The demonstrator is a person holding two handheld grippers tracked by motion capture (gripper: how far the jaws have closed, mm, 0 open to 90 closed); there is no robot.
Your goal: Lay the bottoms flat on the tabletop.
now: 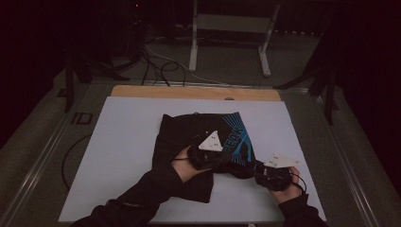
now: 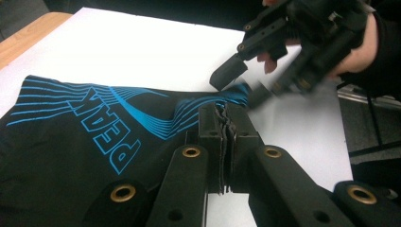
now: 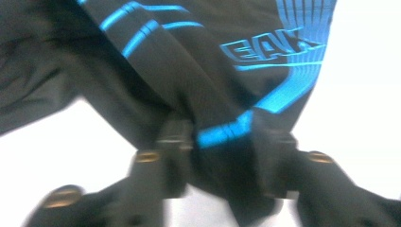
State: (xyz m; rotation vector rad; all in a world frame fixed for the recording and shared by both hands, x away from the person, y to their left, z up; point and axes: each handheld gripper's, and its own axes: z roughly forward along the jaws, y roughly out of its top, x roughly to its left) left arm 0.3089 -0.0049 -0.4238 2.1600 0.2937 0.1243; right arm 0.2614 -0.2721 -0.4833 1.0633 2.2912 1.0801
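A black shirt [image 1: 198, 137] with blue print lies on the white board [image 1: 123, 142]. The left gripper [image 2: 226, 124] is clamped on its edge; the right gripper [image 3: 222, 137], jaws apart, straddles a fold beside it.

High overview; two close shirt [image 1: 203, 137] views

A white board [image 1: 123, 151] is covering most of the table, leaving a strip of bare wood [image 1: 194, 92] showing along the far edge. A black T-shirt with blue print [image 1: 189, 132] is lying directly on the board near its middle, partly folded and bunched toward the near side. In the left gripper view the blue lettering [image 2: 106, 130] is reading something like "PEAK", though the light is dim. The board around the shirt is lying bare and flat.
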